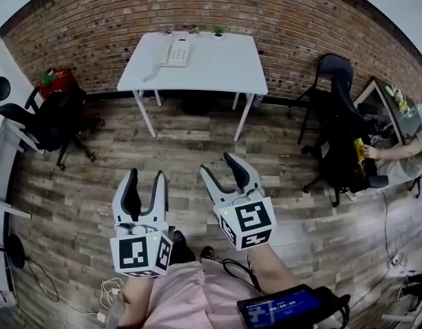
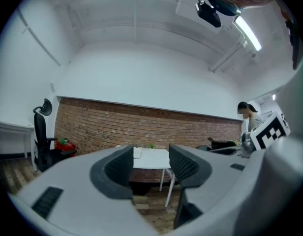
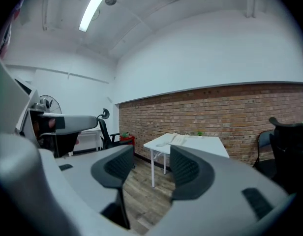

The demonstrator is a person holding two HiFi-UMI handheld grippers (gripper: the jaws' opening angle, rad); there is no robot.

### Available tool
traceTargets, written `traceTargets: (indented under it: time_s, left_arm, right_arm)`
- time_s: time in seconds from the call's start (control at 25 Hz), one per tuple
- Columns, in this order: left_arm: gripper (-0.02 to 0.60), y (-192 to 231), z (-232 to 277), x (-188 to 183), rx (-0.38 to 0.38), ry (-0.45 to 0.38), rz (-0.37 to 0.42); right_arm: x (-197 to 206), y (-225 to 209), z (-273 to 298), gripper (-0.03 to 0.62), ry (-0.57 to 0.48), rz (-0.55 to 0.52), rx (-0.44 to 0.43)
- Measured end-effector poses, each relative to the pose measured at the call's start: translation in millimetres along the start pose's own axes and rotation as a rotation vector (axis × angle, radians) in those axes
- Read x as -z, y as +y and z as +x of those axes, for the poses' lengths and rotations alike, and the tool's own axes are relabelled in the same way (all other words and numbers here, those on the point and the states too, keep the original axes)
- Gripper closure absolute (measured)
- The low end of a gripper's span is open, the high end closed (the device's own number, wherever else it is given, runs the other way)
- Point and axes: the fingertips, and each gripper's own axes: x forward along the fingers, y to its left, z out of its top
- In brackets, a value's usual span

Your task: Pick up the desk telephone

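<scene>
A white desk telephone (image 1: 175, 52) lies on a white table (image 1: 225, 67) against the brick wall, far ahead of me. Both grippers hang over the wood floor, well short of the table. The left gripper (image 1: 146, 179) is open with nothing between its fingers. To its right, the right gripper (image 1: 223, 166) is open and empty too. In the left gripper view the telephone (image 2: 137, 153) shows small between the jaws on the table (image 2: 156, 157). The right gripper view has the telephone (image 3: 178, 139) on the table (image 3: 210, 145) just above the jaws.
A black office chair (image 1: 53, 118) stands left of the table, with a red item (image 1: 57, 81) behind it. More black chairs (image 1: 338, 115) and a desk with a seated person's arm (image 1: 396, 153) sit at the right. Cables (image 1: 108, 297) lie on the floor near my feet.
</scene>
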Motion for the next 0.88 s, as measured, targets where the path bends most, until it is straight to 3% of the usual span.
traceTargets:
  time_s: [0.4,0.88]
  left_arm:
    - [0.359,20.0,36.7,12.8,-0.044,0.025,0.021]
    - [0.359,86.0,184.6,19.5,-0.006,0.058,0.06]
  right_arm:
    - [7.2,-26.2,38.2,0.373,0.019,-0.002,0.028]
    - [11.1,-78.8,181.8,0.373,0.077,0.05,0.085]
